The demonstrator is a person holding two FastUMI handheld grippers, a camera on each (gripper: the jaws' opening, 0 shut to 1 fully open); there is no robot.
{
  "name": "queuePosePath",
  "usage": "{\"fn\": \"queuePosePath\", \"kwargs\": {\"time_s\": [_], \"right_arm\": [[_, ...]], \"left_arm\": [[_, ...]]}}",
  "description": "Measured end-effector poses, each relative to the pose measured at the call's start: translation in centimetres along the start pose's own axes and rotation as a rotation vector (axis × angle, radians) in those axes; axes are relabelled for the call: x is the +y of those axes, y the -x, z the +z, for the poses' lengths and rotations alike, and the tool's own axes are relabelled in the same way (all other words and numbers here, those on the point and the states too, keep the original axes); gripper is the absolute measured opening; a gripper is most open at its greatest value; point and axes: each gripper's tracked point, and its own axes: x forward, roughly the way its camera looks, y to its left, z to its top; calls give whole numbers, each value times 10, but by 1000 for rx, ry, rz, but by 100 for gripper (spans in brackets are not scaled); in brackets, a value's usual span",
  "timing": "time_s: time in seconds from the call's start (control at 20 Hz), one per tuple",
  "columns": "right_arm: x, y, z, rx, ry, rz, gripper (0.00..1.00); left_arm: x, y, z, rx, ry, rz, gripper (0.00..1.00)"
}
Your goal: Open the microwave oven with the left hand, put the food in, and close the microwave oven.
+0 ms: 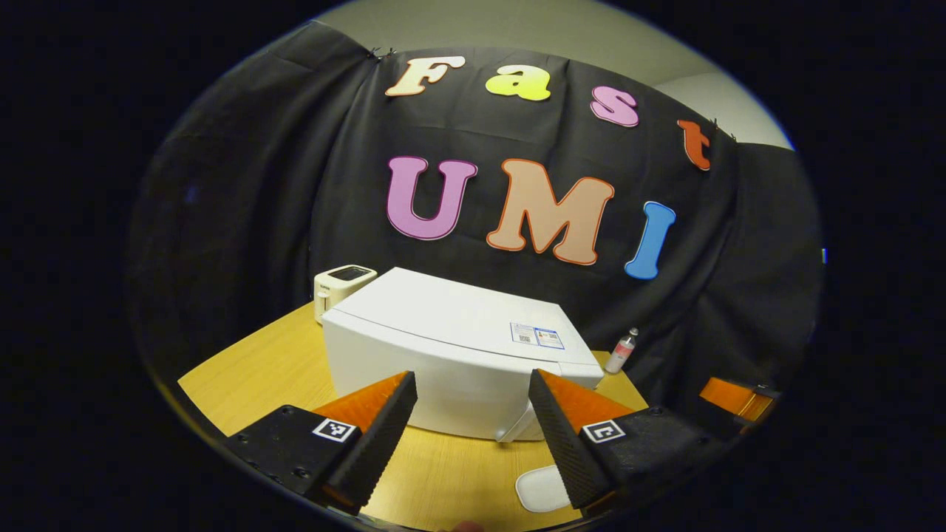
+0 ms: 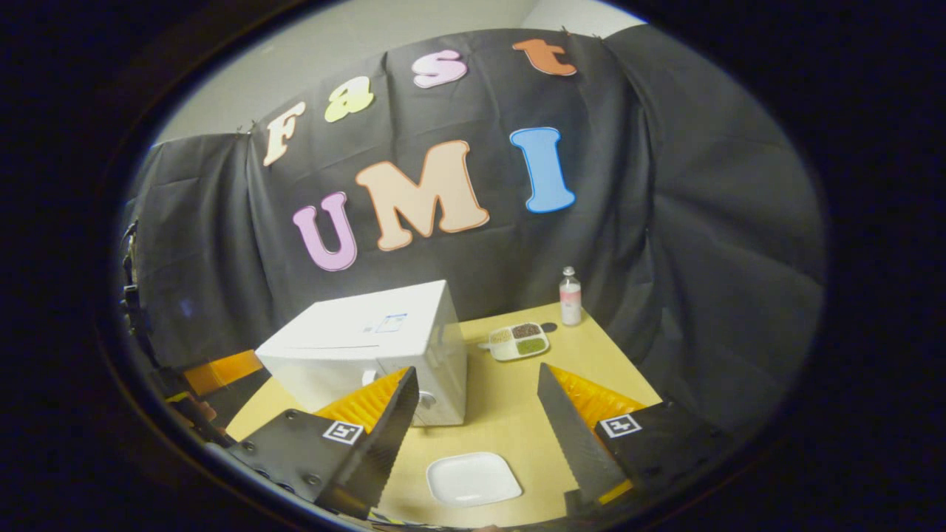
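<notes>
Microwave oven (image 1: 458,355), a white box with its door closed, sits on a wooden table (image 1: 273,369) against the booth's black cloth wall, with nothing yet done toward the task. In the left gripper view the left gripper (image 1: 473,425) hovers in front of the oven, its jaws spread wide and pinching nothing, the oven's front face framed between them. In the right gripper view the right gripper (image 2: 477,428) hangs to the right of the oven, jaws likewise spread and empty. Just beside the oven's right side lies a divided tray of food (image 2: 517,341), a small bottle (image 2: 570,297) standing behind it near the wall; a bare white plate (image 2: 473,479) lies in front of the oven toward the grippers. A small cream toaster (image 1: 341,284) stands behind the oven's left rear corner. The oven looks heavy and rigid, likely to stay put while its door is pulled, though a hard tug could slide it on the smooth table. Its door is stiff, glossy plastic, probably slippery to flat pads; the best hold appears to be the raised handle near the door's right edge, hooked or pinched by the left gripper. The food tray looks light, shallow and easy to spill, best taken by its rim and kept level.
</notes>
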Motion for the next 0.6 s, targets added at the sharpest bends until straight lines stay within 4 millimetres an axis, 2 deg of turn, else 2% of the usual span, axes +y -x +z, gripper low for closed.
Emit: {"fn": "queuePosePath", "kwargs": {"time_s": [0.05, 0.25, 0.6], "right_arm": [[2, 1, 4, -8, 3, 9, 91], [4, 7, 14, -39, 24, 24, 91], [-2, 11, 15, -53, 49, 28, 91]], "left_arm": [[-3, 2, 2, 2, 0, -7, 96], [-9, 9, 13, -12, -14, -16, 95], [-19, 9, 0, 16, -57, -27, 95]]}}
